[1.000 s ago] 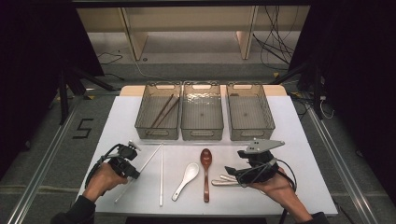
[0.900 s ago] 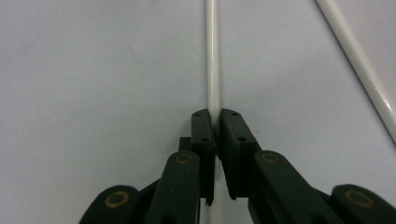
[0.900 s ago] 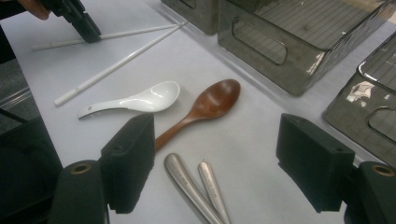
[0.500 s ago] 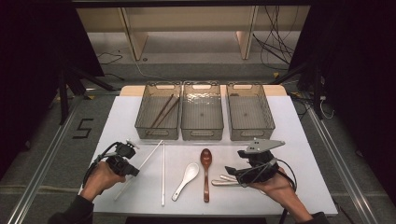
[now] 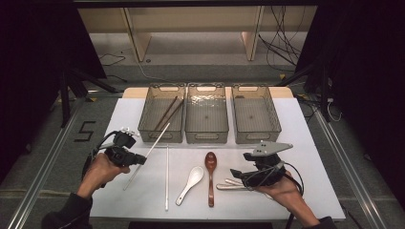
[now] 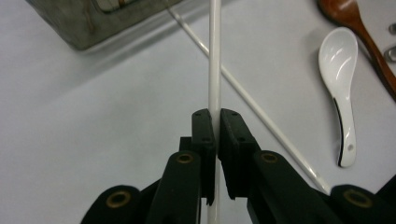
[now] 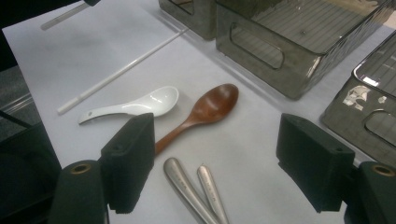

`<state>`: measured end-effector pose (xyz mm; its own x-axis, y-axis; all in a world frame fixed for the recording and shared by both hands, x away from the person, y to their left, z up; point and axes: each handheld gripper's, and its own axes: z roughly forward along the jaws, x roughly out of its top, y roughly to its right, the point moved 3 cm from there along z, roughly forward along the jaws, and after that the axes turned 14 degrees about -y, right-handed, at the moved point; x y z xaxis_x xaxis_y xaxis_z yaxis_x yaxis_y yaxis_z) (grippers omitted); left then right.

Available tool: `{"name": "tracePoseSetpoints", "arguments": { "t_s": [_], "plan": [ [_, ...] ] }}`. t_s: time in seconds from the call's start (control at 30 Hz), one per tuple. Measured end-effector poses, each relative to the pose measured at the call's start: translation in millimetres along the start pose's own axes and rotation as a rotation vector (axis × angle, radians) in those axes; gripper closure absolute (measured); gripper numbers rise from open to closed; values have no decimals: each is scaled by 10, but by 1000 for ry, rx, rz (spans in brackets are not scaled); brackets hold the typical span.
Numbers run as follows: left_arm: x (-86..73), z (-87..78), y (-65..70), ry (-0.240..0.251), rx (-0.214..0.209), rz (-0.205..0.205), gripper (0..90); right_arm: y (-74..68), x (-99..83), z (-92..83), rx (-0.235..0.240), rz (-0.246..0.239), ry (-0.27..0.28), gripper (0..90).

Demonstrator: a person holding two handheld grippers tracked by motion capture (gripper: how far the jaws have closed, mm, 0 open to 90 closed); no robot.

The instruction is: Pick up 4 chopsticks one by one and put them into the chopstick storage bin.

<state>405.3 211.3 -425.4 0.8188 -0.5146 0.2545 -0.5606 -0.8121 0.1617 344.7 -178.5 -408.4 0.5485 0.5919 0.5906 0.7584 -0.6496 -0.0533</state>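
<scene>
My left gripper (image 5: 141,161) is shut on a white chopstick (image 5: 154,147) and holds it slanted above the table's left side, its far tip over the front wall of the left bin (image 5: 143,125). In the left gripper view the jaws (image 6: 215,116) pinch that chopstick (image 6: 214,65). A second white chopstick (image 5: 167,177) lies flat on the table. Beside it lie a white spoon (image 5: 191,183) and a brown wooden spoon (image 5: 210,174). My right gripper (image 5: 237,174) rests open near two metal utensil handles (image 7: 196,191), with nothing between its fingers.
Three clear grey bins stand in a row at the back: the left one holds brown chopsticks (image 5: 167,112), then the middle bin (image 5: 206,136) and the right bin (image 5: 258,136). The table's white top (image 5: 305,143) ends near both hands at the front edge.
The left gripper has risen with the white chopstick, whose far tip now reaches the left bin's front wall. The right gripper has stayed put.
</scene>
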Motion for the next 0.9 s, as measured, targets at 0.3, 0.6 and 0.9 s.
{"name": "tracePoseSetpoints", "arguments": {
  "t_s": [0.3, 0.6, 0.9],
  "plan": [
    [338, -223, -135, 105, -3, -14, 840, 14, -1, -15, 1, 8, 17, 290],
    [619, -373, -220, 174, 7, -21, 839, 15, -1, -15, 6, 8, 19, 290],
    [894, -534, -348, 250, 43, -35, 839, 16, -3, -13, 8, 3, 21, 290]
  ]
}}
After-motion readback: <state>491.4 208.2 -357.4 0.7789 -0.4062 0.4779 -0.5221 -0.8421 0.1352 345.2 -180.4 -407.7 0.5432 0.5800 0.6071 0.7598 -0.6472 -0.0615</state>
